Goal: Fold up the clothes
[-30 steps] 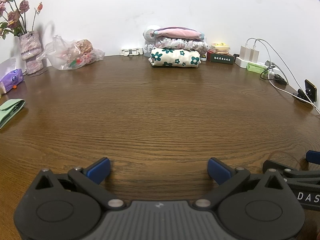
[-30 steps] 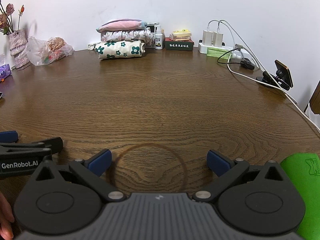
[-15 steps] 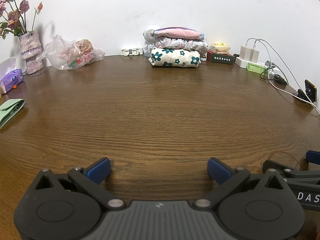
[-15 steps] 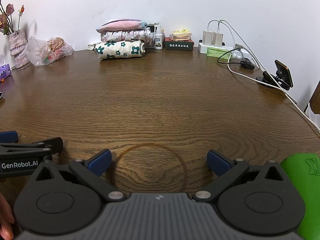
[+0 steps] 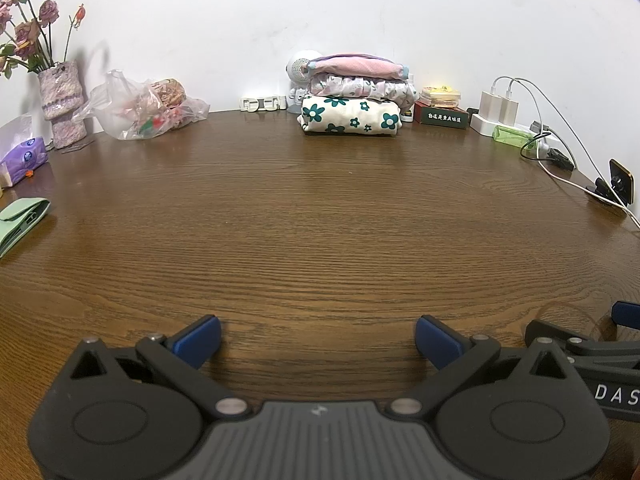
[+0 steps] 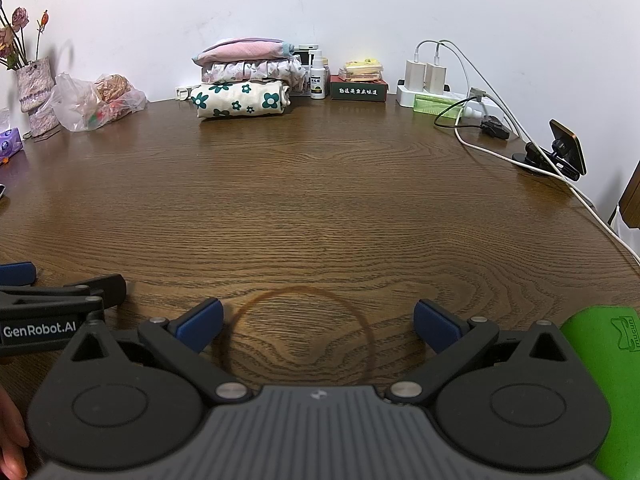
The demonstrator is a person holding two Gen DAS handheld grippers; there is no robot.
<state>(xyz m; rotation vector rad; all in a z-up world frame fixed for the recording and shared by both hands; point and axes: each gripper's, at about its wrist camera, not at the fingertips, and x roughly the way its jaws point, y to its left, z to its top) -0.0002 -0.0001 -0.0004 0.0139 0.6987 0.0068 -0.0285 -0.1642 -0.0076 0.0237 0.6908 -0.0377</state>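
A stack of folded clothes (image 5: 352,96) sits at the far edge of the brown wooden table (image 5: 320,208): a flowered white piece below, a ruffled pale one, a pink one on top. It also shows in the right wrist view (image 6: 244,80). My left gripper (image 5: 318,338) is open and empty, low over the table's near edge. My right gripper (image 6: 318,326) is open and empty, beside it to the right. No unfolded garment is in view.
A flower vase (image 5: 62,108), a plastic bag (image 5: 148,104) and a tissue pack (image 5: 24,158) stand at the far left. Chargers with cables (image 6: 480,96) and a phone stand (image 6: 560,154) lie at the right. A green pad (image 6: 604,380) lies at the near right.
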